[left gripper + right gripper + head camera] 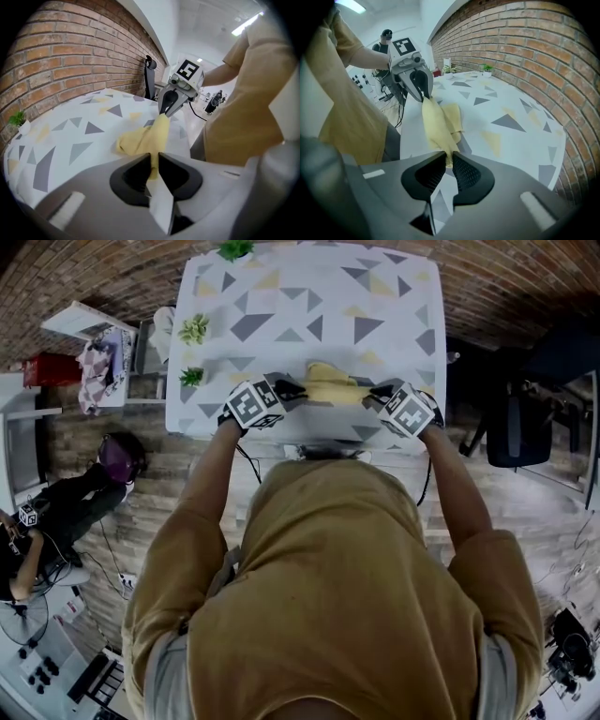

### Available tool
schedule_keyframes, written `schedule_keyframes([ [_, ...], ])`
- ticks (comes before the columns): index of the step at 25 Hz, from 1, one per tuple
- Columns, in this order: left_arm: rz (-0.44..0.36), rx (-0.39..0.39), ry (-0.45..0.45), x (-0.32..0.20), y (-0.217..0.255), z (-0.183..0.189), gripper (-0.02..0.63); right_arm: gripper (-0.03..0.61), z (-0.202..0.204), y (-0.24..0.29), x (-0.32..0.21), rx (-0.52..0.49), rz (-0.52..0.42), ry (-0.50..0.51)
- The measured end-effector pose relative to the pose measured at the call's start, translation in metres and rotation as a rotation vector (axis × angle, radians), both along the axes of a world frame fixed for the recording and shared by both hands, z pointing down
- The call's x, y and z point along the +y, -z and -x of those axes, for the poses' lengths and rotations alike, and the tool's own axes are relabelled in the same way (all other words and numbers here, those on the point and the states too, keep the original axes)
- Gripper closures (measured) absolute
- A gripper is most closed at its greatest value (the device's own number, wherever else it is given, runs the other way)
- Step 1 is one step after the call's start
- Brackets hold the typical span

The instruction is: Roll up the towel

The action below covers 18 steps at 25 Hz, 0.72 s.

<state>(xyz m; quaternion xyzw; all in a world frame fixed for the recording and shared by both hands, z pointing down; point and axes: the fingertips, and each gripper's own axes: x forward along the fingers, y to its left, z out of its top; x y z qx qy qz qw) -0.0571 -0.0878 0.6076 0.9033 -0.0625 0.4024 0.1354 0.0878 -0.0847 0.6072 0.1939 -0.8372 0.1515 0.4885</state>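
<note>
A yellow towel (330, 385) lies bunched near the front edge of the patterned table (309, 296), stretched between both grippers. My left gripper (298, 393) is shut on the towel's left end, and the cloth (145, 139) runs out from between its jaws to the other gripper (168, 105). My right gripper (373, 397) is shut on the right end; its own view shows the towel (437, 123) pinched between the pads and rising in a taut strip to the left gripper (423, 93). The rest of the cloth sags onto the tabletop.
Three small potted plants (194, 329) stand along the table's left edge and far corner. A brick wall (534, 56) runs beside the table. A dark office chair (525, 423) stands to the right. Another person (56, 521) sits on the floor at the left.
</note>
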Motion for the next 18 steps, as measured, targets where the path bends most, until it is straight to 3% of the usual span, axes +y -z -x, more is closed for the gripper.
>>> schedule_keyframes([
  [18,0.197,0.051,-0.034,0.0036,0.0074,-0.0005,0.502,0.534,-0.001,-0.0021,0.0048,-0.038,0.157,0.029],
])
